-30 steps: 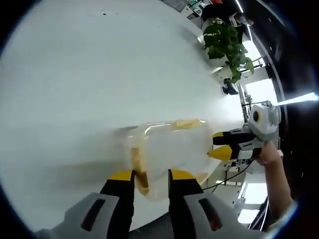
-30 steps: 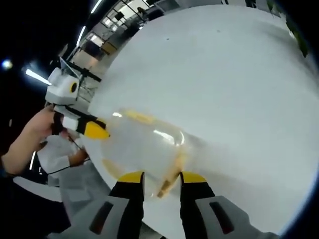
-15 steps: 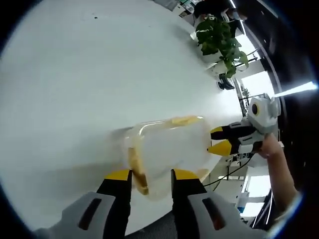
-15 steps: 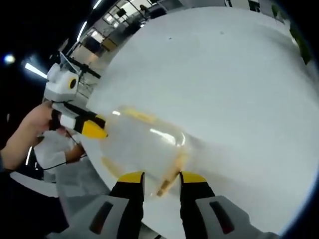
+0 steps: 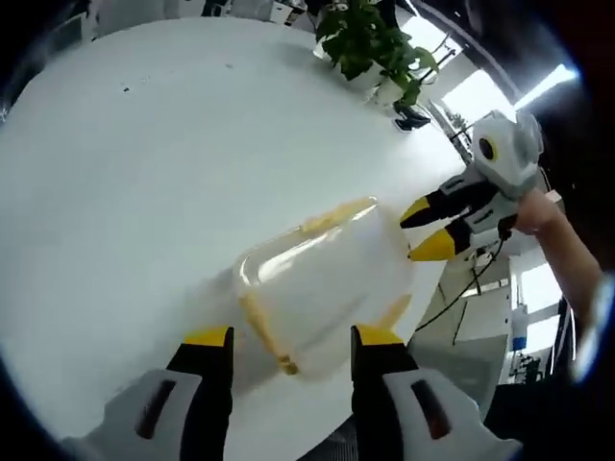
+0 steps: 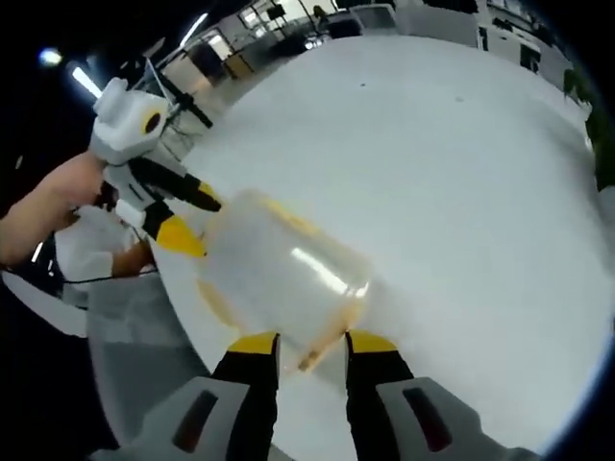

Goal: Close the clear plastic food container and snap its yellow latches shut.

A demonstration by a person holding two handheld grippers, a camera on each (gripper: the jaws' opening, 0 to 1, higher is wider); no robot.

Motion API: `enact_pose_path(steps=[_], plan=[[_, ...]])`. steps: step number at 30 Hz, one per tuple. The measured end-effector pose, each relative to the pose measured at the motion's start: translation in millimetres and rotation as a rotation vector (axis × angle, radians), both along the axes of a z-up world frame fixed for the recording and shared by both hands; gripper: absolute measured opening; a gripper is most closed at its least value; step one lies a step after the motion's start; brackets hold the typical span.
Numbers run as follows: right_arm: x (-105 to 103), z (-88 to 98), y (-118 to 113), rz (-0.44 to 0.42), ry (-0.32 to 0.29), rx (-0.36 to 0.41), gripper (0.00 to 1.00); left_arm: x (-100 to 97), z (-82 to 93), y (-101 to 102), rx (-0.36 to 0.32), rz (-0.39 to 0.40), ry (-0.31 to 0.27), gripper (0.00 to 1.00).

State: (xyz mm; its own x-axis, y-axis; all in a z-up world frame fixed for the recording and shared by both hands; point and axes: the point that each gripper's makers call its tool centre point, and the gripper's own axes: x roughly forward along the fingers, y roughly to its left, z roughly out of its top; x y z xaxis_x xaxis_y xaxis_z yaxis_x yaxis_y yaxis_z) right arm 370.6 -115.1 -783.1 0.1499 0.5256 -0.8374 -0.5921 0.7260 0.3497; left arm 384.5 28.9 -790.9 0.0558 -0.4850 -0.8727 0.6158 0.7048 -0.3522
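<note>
Left gripper view, then right: container bracketed from both ends, latching in hand

Left gripper view: clear container (image 5: 322, 288) lies on the white tabletop (image 5: 144, 163) near its edge. Left gripper (image 5: 288, 336) has fingers set wide, apart on either side of the near end, not clamped on it. A yellow latch (image 5: 264, 331) runs along that near end between the fingers; another latch (image 5: 336, 213) shows on the far long side. Right gripper (image 5: 423, 230) reaches in at the far end, fingers parted, tips just beside the container wall. Potted plant (image 5: 370, 43) well apart, beyond the tabletop.

Right gripper view: right gripper (image 6: 312, 341) fingers narrow, bracketing a latch (image 6: 322, 351) at the near end; firm pinch or not, cannot tell. Left gripper (image 6: 183, 216) at the opposite end, fingers spread.

Step, judged: lid looks seated, latches being pressed. Next calls for squeezing the near latch down while the other gripper braces.

Room: tabletop edge runs close beside the container on the person's side, so pushing risks sliding it off; wide bare tabletop the other way.
</note>
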Motion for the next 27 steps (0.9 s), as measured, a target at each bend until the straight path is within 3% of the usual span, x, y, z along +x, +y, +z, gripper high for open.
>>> enact_pose_path(steps=[4, 6, 11, 15, 27], plan=[[2.4, 4.5, -0.1, 0.031, -0.019, -0.012, 0.26, 3.5, 1.5, 1.6, 0.055, -0.109, -0.083, 0.49], [3.3, 6.3, 0.8, 0.049, -0.031, -0.011, 0.26, 1.2, 2.0, -0.5, 0.055, -0.147, -0.086, 0.5], [3.9, 6.7, 2.7, 0.07, -0.039, -0.008, 0.28, 4.3, 5.3, -0.2, 0.042, -0.132, -0.085, 0.49], [4.5, 8.0, 3.7, 0.081, -0.049, -0.013, 0.3, 6.1, 7.5, -2.1, 0.047, -0.172, -0.109, 0.49], [3.3, 9.9, 6.8, 0.207, -0.101, -0.043, 0.46, 5.5, 8.5, -7.7, 0.095, -0.386, -0.203, 0.56]])
